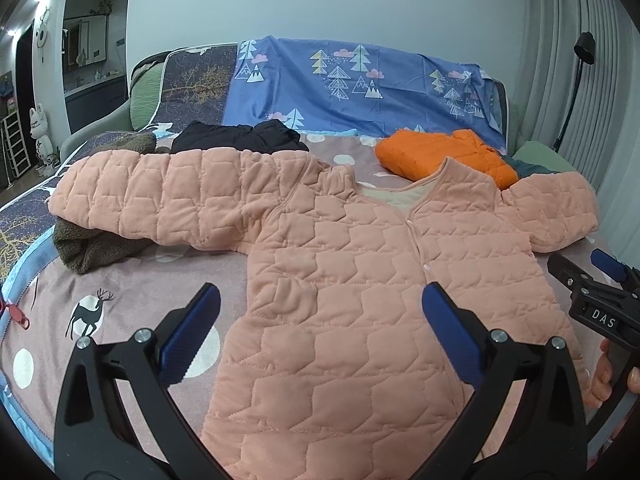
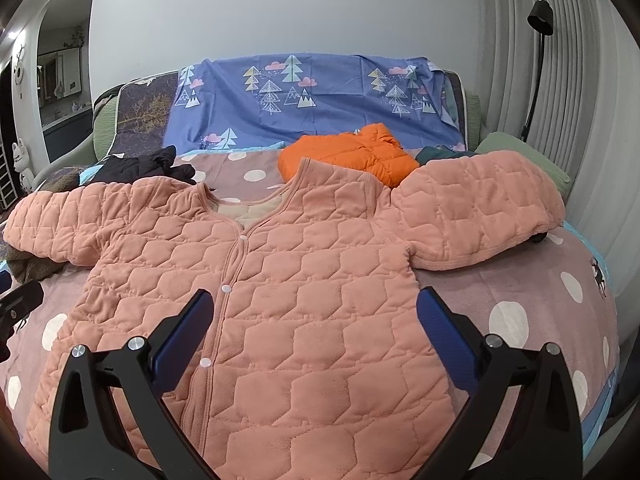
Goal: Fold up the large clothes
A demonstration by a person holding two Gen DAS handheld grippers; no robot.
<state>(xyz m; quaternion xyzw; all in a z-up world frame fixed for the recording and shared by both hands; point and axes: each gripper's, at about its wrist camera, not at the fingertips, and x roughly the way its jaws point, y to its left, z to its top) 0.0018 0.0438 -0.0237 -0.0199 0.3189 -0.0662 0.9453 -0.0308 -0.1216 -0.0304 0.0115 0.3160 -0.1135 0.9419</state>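
Note:
A pink quilted jacket (image 1: 360, 264) lies flat, front up and snapped shut, on the bed, sleeves spread to both sides; it fills the right wrist view too (image 2: 280, 280). My left gripper (image 1: 320, 300) is open and empty, hovering over the jacket's lower left side. My right gripper (image 2: 314, 304) is open and empty over the jacket's lower right half. The right gripper also shows at the right edge of the left wrist view (image 1: 592, 276).
The bed cover (image 1: 120, 300) is pink with white dots and deer. An orange puffer jacket (image 1: 444, 152), a black garment (image 1: 236, 138) and a brown fleece (image 1: 92, 248) lie around the pink jacket. A blue tree-print sheet (image 1: 352, 80) drapes the back. A floor lamp (image 2: 538, 60) and curtains stand right.

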